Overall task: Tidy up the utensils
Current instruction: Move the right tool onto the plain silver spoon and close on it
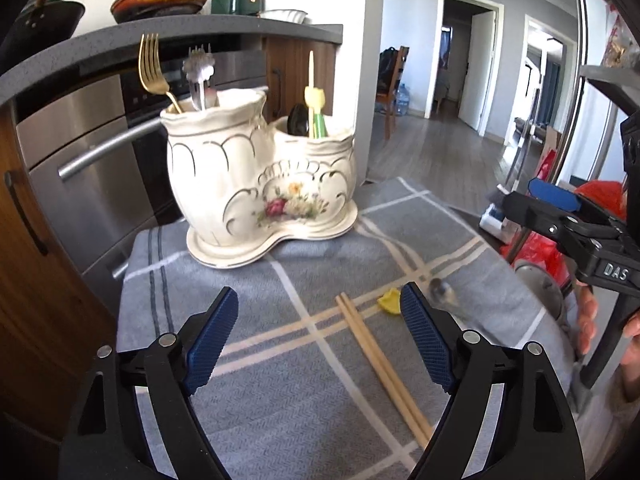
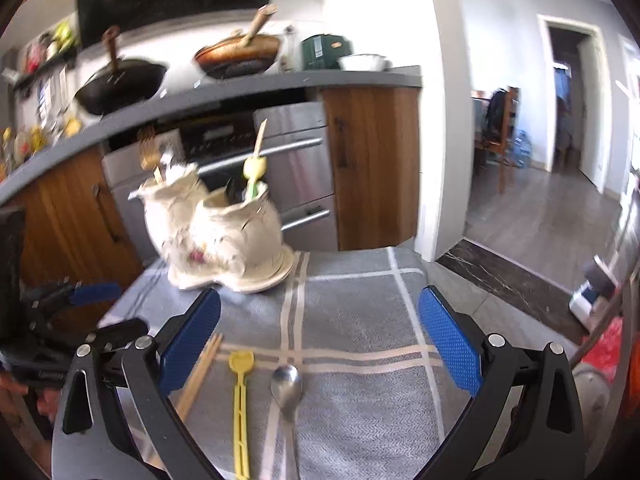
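Chopsticks, yellow utensil and spoon are lying loose on the tabletop cloth; I'm hovering both claws, left claw and right claw, spread wide and empty. Next I'm probably grabbing the spoon. Ceramic holder is keeping forks in the taller pot, yellow-green pieces in the lower one.

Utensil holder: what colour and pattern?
The utensil holder is cream-white with gold scroll trim and a pink-and-yellow flower motif on the front. Sharpest in the left wrist view.
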A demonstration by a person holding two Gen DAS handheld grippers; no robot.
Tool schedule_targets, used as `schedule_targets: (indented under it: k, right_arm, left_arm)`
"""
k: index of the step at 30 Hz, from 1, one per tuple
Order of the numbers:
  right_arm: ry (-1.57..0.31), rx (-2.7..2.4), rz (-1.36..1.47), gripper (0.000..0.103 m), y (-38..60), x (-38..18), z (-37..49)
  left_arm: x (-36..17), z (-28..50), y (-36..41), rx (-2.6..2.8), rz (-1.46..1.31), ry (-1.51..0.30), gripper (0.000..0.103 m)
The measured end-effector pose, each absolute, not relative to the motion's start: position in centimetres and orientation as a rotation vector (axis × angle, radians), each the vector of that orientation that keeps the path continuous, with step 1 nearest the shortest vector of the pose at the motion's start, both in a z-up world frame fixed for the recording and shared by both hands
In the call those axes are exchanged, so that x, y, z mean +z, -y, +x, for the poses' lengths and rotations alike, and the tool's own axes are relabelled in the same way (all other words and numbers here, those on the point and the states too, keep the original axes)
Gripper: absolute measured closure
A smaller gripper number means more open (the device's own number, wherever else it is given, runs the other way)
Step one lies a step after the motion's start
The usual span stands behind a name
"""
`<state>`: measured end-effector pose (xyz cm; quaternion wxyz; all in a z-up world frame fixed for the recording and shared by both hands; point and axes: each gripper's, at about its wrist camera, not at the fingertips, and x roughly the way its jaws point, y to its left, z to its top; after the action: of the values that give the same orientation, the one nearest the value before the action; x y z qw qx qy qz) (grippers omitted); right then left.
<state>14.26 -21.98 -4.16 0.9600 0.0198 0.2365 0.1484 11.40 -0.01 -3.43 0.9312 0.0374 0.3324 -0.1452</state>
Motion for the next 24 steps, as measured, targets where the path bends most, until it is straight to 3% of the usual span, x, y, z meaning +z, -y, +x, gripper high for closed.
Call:
schedule_targets:
  k: [8, 16, 21, 24]
  right_arm:
    - [-0.632, 0.392, -0.073, 0.005, 20.5, -7.6, 15.4]
    - [-0.739, 0.402, -0.014, 0.007, 21.6, -9.2, 16.6]
    - [-0.781, 0.445, -0.058, 0.022, 20.7, -9.9, 16.7]
    - [-0.787, 0.452, -0.093, 0.038, 20.2, -10.3, 16.6]
  left_arm:
    - [-5.4, 12.4, 0.1, -0.321, 0.073, -0.738, 0.019]
    - [-6.1, 12.4, 1.6, -0.358, 0.118, -0.763, 0.019]
    - [-6.4, 12.5, 2.1, -0.373, 0.123, -0.778, 0.019]
    - [-6.5, 12.5, 2.3, -0.375, 0.125, -0.78, 0.019]
